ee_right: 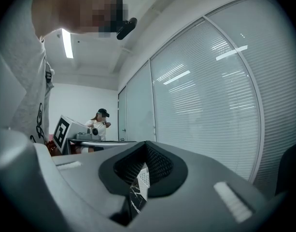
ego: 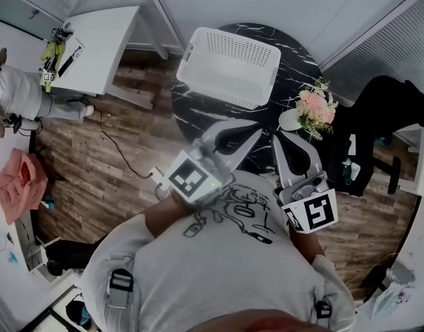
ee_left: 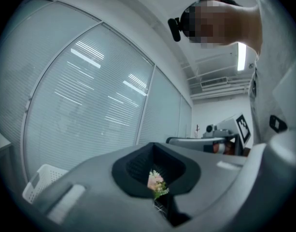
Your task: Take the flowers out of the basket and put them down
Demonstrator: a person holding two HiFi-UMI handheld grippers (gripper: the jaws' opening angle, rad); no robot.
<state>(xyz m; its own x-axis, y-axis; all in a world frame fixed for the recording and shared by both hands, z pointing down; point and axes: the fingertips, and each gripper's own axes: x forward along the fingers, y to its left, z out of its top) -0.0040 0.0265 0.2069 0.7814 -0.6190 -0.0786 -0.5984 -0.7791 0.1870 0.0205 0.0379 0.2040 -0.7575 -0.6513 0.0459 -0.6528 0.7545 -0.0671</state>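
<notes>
Both pairs of jaws are clenched and empty. The left gripper (ego: 256,128) and the right gripper (ego: 279,136) are held level over the near edge of a round black marble-patterned table (ego: 298,57). In the left gripper view, the small bunch of pink and cream flowers with green sprigs (ee_left: 156,181) shows through the narrow slit between the closed jaws. The right gripper view frames a sliver of the white perforated plastic basket (ee_right: 144,176) in the same way.

From the head view, the flowers sit on the table's right-hand rim, outside the basket and clear of both grippers. The basket stands at the table's far left side, overhanging its edge. The person holding the grippers, in a grey printed shirt (ego: 232,254), stands at the table's near side. A black office chair (ego: 384,116) is just right of the table. A white desk (ego: 104,43) stands on the brown wood-plank floor (ego: 128,158), well to the table's left.
</notes>
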